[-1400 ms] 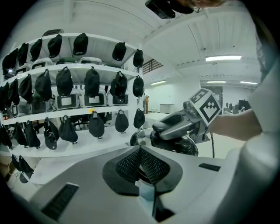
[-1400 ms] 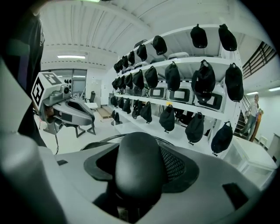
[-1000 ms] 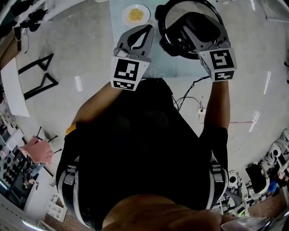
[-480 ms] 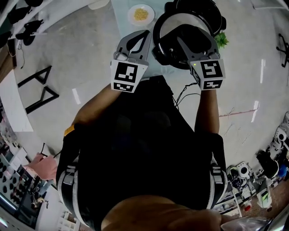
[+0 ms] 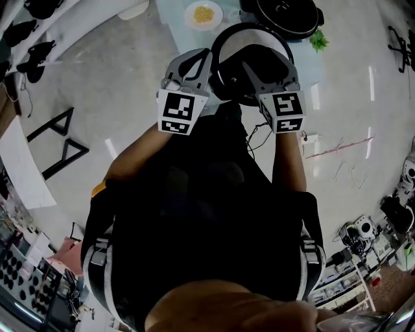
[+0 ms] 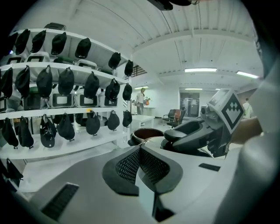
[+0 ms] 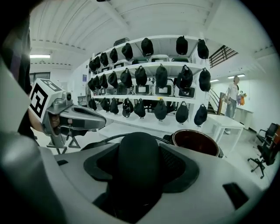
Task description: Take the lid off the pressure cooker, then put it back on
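Note:
My right gripper (image 5: 251, 67) is shut on the black knob (image 7: 139, 162) of the round black pressure cooker lid (image 5: 262, 47), which hangs in the air in front of the person's chest. The open cooker pot (image 5: 285, 11) stands on the pale table (image 5: 170, 19) beyond it; the right gripper view shows its dark red inside (image 7: 194, 142). Left of the lid, and apart from it, my left gripper (image 5: 206, 57) is shut with nothing in it; its meshed pads (image 6: 131, 165) meet in the left gripper view.
A white plate of yellow food (image 5: 203, 14) sits on the table left of the pot, and a small green plant (image 5: 318, 40) lies to its right. White shelves of black caps (image 7: 148, 74) stand behind. A cable (image 5: 259, 139) trails on the floor.
The lid, held by my right gripper, has come away from the pot and moved toward the person. The open pot now shows apart from it. My left gripper stayed beside the lid.

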Tool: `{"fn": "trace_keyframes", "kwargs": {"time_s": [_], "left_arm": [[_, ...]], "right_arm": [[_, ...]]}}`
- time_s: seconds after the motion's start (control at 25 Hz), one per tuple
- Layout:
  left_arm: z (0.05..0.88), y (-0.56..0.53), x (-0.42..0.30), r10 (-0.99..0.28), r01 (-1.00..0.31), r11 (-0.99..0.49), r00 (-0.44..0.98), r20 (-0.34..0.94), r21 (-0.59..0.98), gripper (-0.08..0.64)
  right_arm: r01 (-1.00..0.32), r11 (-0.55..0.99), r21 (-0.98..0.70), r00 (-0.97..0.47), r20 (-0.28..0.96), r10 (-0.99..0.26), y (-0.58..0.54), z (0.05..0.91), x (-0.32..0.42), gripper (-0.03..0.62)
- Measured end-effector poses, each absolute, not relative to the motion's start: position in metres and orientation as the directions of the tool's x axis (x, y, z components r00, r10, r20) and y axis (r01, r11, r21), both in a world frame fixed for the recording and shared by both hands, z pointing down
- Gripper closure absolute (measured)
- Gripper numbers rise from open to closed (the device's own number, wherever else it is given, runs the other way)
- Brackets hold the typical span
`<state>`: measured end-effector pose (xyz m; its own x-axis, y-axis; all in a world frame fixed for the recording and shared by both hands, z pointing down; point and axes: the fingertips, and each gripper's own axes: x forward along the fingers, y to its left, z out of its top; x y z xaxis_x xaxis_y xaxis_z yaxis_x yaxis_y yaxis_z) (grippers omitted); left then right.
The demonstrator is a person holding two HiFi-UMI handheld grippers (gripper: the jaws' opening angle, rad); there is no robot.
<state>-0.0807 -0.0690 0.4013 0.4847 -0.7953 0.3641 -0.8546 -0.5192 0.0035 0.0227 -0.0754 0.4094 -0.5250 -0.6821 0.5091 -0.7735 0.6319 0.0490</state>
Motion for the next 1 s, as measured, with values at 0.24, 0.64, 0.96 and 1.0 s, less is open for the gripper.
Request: {"fn": "trace_keyframes", "kwargs": {"time_s": [0.24,0.64,0.96,1.0], "left_arm": [[0.427,-0.045,-0.093,-0.769,-0.843,-0.538,0.498,0.400,0.015,0.554],[0.468,-0.017,-0.106,-0.746,-0.852,-0.523,0.475,0.467,0.030,0.552],[0.501,-0.016,-0.107,-0.740,-0.871,-0.487,0.448,0.502,0.059,0.552],[0.505,-0.016,-0.107,-0.738,-0.873,-0.484,0.444,0.509,0.061,0.553]], "right_arm": [[-0.814,0.580,0.029,-0.483,0.519,-0.705,-0.053,0.439,0.014,0.301],[-0.833,0.554,-0.014,-0.467,0.556,-0.688,-0.040,0.503,0.002,0.301],[-0.824,0.566,-0.027,-0.475,0.576,-0.665,-0.053,0.552,-0.009,0.301],[-0.823,0.567,-0.028,-0.476,0.580,-0.662,-0.055,0.558,-0.009,0.301]]}}
